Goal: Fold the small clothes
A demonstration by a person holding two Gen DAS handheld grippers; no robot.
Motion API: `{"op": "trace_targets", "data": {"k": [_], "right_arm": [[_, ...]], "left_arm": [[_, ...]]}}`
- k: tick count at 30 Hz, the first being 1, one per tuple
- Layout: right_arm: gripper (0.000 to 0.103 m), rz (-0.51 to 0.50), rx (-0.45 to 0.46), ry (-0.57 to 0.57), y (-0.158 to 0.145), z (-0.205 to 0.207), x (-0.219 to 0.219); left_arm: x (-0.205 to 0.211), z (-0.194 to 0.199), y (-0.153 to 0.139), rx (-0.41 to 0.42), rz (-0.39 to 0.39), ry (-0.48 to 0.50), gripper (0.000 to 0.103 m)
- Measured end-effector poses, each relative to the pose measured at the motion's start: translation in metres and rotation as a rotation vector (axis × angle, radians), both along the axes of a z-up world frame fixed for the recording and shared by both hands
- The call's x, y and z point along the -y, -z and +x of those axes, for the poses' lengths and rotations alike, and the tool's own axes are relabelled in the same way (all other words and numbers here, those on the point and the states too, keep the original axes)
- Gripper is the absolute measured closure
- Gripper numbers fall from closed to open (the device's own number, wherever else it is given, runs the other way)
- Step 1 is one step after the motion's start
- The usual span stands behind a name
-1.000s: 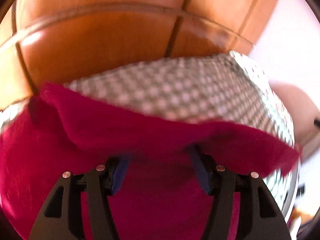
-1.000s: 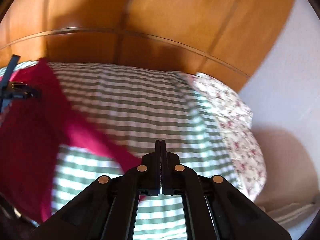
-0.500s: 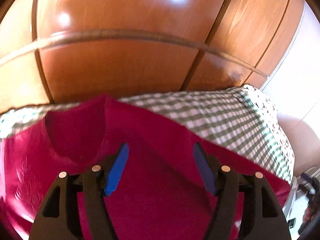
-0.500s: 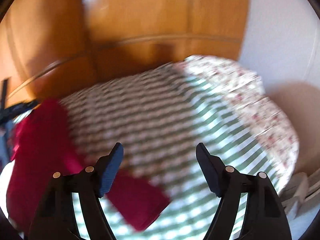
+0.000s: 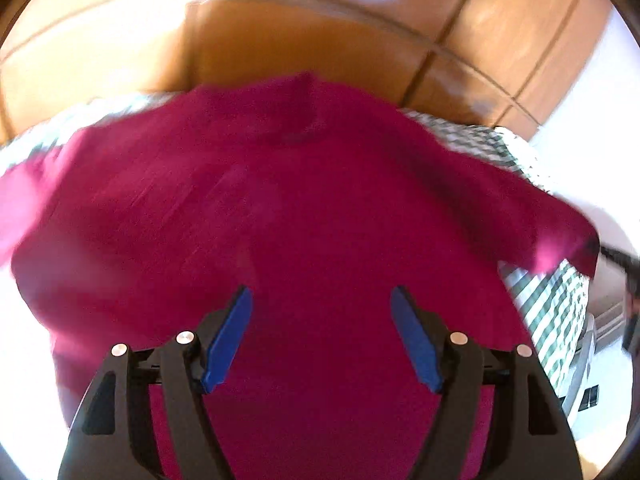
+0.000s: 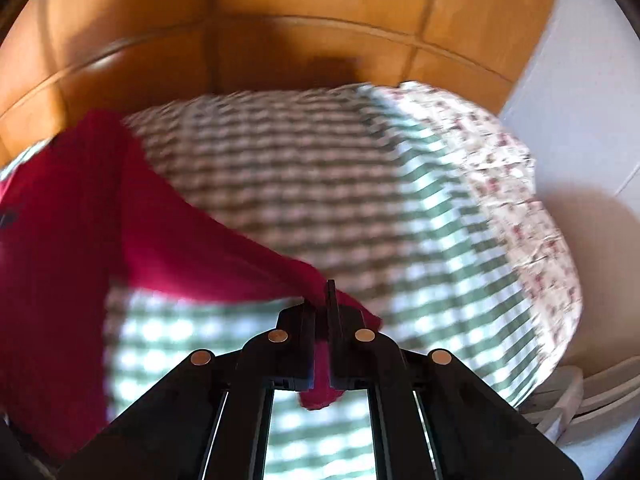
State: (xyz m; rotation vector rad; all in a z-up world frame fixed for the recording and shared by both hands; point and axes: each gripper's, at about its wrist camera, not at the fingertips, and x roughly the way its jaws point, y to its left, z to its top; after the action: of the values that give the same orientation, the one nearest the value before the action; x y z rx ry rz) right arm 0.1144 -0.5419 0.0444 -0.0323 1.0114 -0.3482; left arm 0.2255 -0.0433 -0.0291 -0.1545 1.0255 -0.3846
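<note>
Since half a second ago, the crimson knit short-sleeved top (image 5: 320,208) fills far more of the left wrist view, hiding most of the green-and-white checked bedspread (image 6: 320,184) it lies on; in the right wrist view one sleeve, loose on the spread then, is now lifted off it and drawn taut.

Top: spread front-up across the bedspread, neckline toward the orange-brown wooden panelled headboard (image 5: 304,40). Both views are motion-blurred.

Right gripper (image 6: 320,300): jaws have just closed and now pinch a fold of the sleeve (image 6: 224,256); a tab of cloth hangs out behind the pads. Left gripper (image 5: 320,336): blue pads spread wide, having just been opening, hovering over the lower body of the top with cloth below them but nothing clamped.

Judgement: a sleeve fold-in looks under way, with the body not pinned.

Risks:
- The right pinch sits near the sleeve's edge; a quick pull could slip the cloth out.
- With the left jaws holding nothing, dragging the sleeve may shift the whole top and skew the fold line.
- Soft bedding gives under pressure, so a crease may not hold.

A floral pillow (image 6: 512,184) lies at the far right, well clear.
</note>
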Motion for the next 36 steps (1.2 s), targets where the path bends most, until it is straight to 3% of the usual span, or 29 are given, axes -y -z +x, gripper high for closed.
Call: {"op": "trace_targets", "data": {"k": [4,5,6,8,10,13,17,20,22,23,24,25,27,28,30,32,34,36], "right_arm": [[0.099,-0.045,0.020,0.127,-0.002,0.051,0.043],[0.088,-0.040,0.032,0.153,-0.002,0.062,0.052],[0.052,-0.057,0.045,0.188,-0.001,0.075,0.062],[0.012,-0.064,0.088,0.279,0.000,0.081,0.074],[0.012,0.007,0.130,0.332,0.002,0.075,0.081],[0.017,0.222,0.200,0.387,0.018,0.048,0.078],[0.036,0.593,0.247,0.434,0.074,0.017,0.062],[0.042,0.699,0.253,0.492,0.112,0.021,0.059],[0.042,0.703,0.306,0.510,0.117,0.030,0.059],[0.050,0.706,0.310,0.505,0.116,0.037,0.059],[0.081,0.675,0.282,0.496,0.114,0.050,0.058],[0.094,0.607,0.244,0.493,0.112,0.059,0.057],[0.098,0.413,0.210,0.458,0.098,0.076,0.051],[0.098,0.323,0.200,0.458,0.092,0.082,0.051],[0.098,0.243,0.160,0.487,0.091,0.089,0.057],[0.098,0.222,0.123,0.473,0.093,0.095,0.054],[0.089,0.250,0.143,0.452,0.091,0.087,0.049],[0.051,0.312,0.178,0.416,0.085,0.071,0.039]], "left_arm": [[-0.040,-0.028,0.009,-0.037,-0.005,-0.081,0.031],[-0.043,-0.033,0.010,-0.034,0.001,-0.094,0.031],[-0.053,-0.042,0.008,-0.029,0.007,-0.115,0.031],[-0.067,-0.051,0.007,-0.027,0.003,-0.142,0.028],[-0.085,-0.060,0.007,-0.037,-0.012,-0.188,0.028],[-0.110,-0.072,0.012,-0.062,-0.029,-0.260,0.028],[-0.120,-0.086,0.017,-0.079,-0.029,-0.308,0.028],[-0.117,-0.095,0.015,-0.082,-0.026,-0.306,0.028],[-0.116,-0.099,0.013,-0.080,-0.028,-0.301,0.028],[-0.117,-0.103,0.013,-0.083,-0.032,-0.301,0.028],[-0.118,-0.105,0.013,-0.086,-0.035,-0.304,0.028],[-0.121,-0.109,0.012,-0.088,-0.039,-0.310,0.028],[-0.129,-0.121,0.012,-0.091,-0.037,-0.316,0.028],[-0.130,-0.123,0.012,-0.091,-0.032,-0.319,0.028],[-0.136,-0.131,0.013,-0.099,-0.019,-0.315,0.028],[-0.144,-0.142,0.017,-0.110,0.002,-0.324,0.028],[-0.154,-0.149,0.020,-0.121,0.006,-0.335,0.028],[-0.163,-0.162,0.022,-0.127,0.004,-0.348,0.028]]}}
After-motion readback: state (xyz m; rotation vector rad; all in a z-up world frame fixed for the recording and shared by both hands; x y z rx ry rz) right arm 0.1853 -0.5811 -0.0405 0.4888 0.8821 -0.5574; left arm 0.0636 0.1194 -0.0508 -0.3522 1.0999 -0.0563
